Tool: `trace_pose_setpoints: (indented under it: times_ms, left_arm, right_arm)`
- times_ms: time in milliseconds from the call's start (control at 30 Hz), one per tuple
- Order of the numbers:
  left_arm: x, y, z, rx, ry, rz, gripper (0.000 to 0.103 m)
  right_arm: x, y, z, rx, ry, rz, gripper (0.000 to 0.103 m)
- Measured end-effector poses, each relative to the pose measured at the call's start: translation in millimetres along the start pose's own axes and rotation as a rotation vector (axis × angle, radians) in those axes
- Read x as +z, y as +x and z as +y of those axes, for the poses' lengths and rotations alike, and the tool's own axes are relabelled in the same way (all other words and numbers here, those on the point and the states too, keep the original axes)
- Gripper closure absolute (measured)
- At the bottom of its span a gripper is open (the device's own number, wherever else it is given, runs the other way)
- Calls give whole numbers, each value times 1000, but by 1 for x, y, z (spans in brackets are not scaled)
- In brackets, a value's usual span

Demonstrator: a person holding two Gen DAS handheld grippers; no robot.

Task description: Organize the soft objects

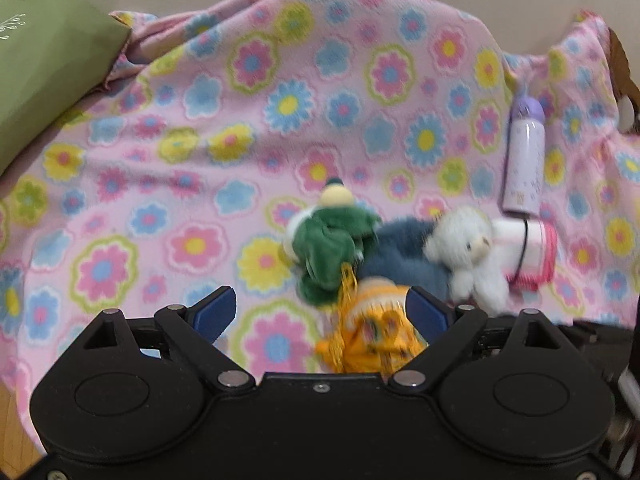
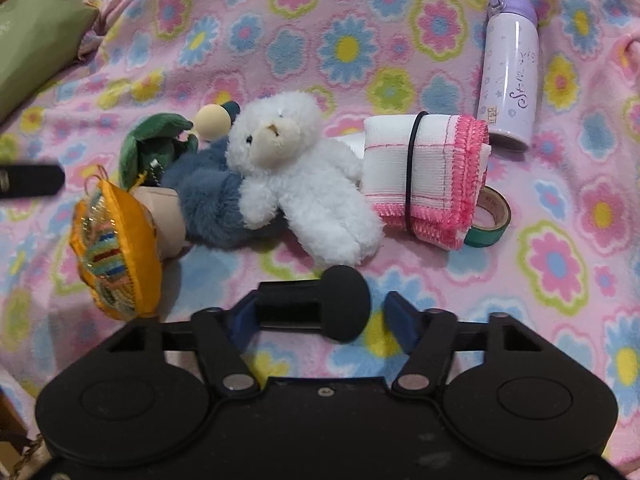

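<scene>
My left gripper (image 1: 320, 312) stands with its blue-padded jaws wide apart over the flowered pink blanket (image 1: 248, 92); an orange embroidered pouch (image 1: 374, 328) lies between them, close against the right pad, though blur keeps me from telling whether it touches. My right gripper (image 2: 326, 312) has its jaws part open around a black, round-ended tool (image 2: 344, 304); the left pad sits against its flat body, the right pad stands clear of the rounded end.

Ahead of my right gripper, the soft things lie in a row: the pouch, a green plush toy (image 2: 154, 144), a blue-grey fur piece (image 2: 208, 204), a white teddy bear (image 2: 296, 172) and a rolled, pink-edged cloth (image 2: 436, 176) bound by a black band. A lilac bottle (image 2: 510, 68) stands just beyond the cloth.
</scene>
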State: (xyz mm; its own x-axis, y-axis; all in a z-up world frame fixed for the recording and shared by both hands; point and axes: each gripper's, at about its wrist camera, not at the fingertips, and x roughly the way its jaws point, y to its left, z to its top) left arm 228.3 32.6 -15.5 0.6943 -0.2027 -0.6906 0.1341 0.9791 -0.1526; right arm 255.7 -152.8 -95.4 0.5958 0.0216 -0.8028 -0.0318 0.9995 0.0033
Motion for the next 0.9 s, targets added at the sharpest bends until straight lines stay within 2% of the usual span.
trace_pose_setpoints:
  times_ms: [267, 533, 733, 900]
  left_arm:
    - [-19, 2, -21, -27, 93, 35, 11]
    - [-21, 29, -31, -48, 108, 62, 9]
    - [-23, 43, -40, -65, 123, 78, 7]
    - [-22, 54, -42, -68, 105, 92, 7]
  right_arm:
    - [-6, -24, -15, 12, 35, -52, 44]
    - [-12, -19, -13, 23, 23, -47, 43]
    - [-17, -13, -9, 7, -36, -71, 35]
    - [-19, -8, -7, 6, -62, -101, 34]
